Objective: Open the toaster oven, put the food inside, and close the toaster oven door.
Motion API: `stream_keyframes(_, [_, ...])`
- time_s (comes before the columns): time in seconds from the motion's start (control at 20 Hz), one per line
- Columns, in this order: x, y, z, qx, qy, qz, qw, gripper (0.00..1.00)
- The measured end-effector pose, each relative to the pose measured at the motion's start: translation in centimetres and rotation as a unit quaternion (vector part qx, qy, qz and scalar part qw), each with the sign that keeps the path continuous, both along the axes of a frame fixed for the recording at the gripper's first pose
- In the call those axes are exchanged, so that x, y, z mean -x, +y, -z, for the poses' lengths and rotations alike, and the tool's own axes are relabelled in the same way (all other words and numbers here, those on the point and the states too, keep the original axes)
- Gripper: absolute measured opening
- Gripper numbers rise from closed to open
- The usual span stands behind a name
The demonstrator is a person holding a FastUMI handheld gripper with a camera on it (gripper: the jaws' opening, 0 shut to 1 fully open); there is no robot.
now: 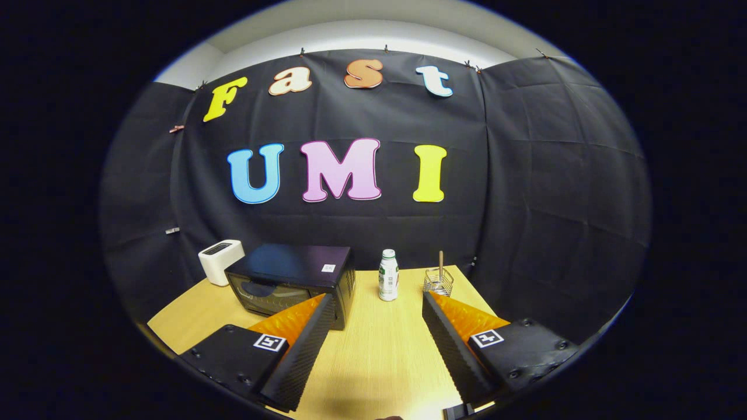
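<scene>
Jaws are standing wide with nothing between them, gripper (378, 303) hovering over the tabletop (373, 356); toaster oven (292, 283), door shut, is sitting just ahead of the left finger; food not discernible.

The tool (378, 303) hangs level, seemingly — fingers (303, 350) spread wide, gripping nothing.

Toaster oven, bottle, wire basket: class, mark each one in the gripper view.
Toaster oven (274, 290): gripper view, on its glass door.
Bottle (388, 283): gripper view, on its labelled body.
Wire basket (438, 282): gripper view, on its front mesh.
</scene>
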State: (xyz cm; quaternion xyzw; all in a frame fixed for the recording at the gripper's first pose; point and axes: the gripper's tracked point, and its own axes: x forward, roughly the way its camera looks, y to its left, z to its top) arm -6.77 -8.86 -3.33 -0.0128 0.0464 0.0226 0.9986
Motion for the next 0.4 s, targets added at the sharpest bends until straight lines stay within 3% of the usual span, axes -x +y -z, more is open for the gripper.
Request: stream_keyframes(0.4, [0.8, 0.4, -1.5, -0.004, -0.024, -0.026, 0.999, 0.98])
